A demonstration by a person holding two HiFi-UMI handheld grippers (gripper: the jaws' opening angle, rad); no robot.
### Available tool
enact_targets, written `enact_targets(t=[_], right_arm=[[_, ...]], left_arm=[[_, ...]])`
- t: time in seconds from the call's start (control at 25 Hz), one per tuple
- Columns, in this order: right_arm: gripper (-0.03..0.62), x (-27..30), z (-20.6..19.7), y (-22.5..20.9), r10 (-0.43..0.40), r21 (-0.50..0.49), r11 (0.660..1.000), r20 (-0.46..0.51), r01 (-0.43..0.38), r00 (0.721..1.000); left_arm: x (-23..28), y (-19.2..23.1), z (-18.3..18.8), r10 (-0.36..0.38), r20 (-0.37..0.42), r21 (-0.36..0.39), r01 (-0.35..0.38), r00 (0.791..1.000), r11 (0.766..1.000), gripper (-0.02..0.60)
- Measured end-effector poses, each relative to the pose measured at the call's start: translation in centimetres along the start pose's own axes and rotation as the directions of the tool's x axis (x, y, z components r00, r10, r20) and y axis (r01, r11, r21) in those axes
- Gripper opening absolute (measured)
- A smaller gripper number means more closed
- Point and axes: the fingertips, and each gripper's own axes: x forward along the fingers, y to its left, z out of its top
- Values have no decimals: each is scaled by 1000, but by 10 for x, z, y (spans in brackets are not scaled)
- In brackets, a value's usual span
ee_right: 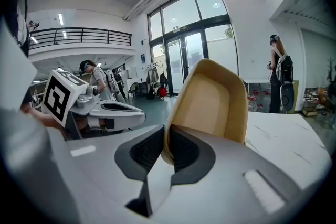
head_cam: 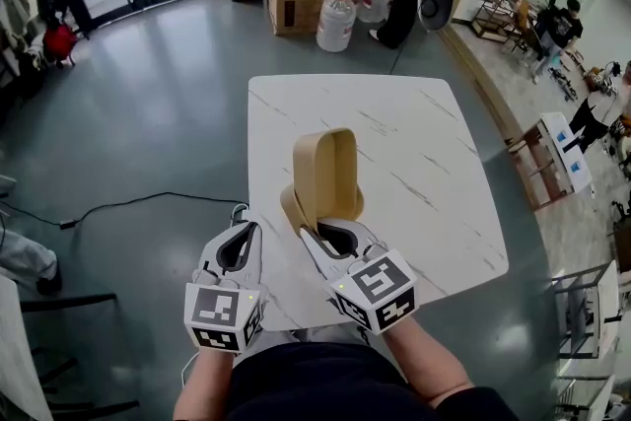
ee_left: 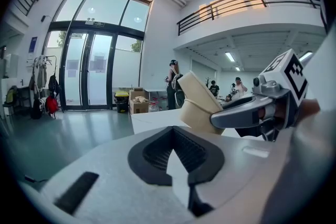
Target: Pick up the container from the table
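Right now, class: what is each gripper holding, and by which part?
The right gripper pinches the tan container by its near edge; the left gripper holds nothing.

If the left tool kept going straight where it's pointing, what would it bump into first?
Most likely the table top, just left of the container. The left tool tips slightly downward near the table's left edge, so depth is a bit uncertain.

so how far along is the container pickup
Done: the right gripper is shut on the rim of the tan rounded container, which stands tipped up on end. In hand: the lift. Left: raising it clear of the white marble-patterned table; its lower end seems to touch. The left gripper is shut, empty.
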Motion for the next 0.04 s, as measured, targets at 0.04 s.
enact_targets(t=[0.04], right_arm=[[32,0,-1,0,2,2,1000,1,-2,1000]], left_arm=[[1,-1,-2,-1,-3,3,1,1000,1000,-2]])
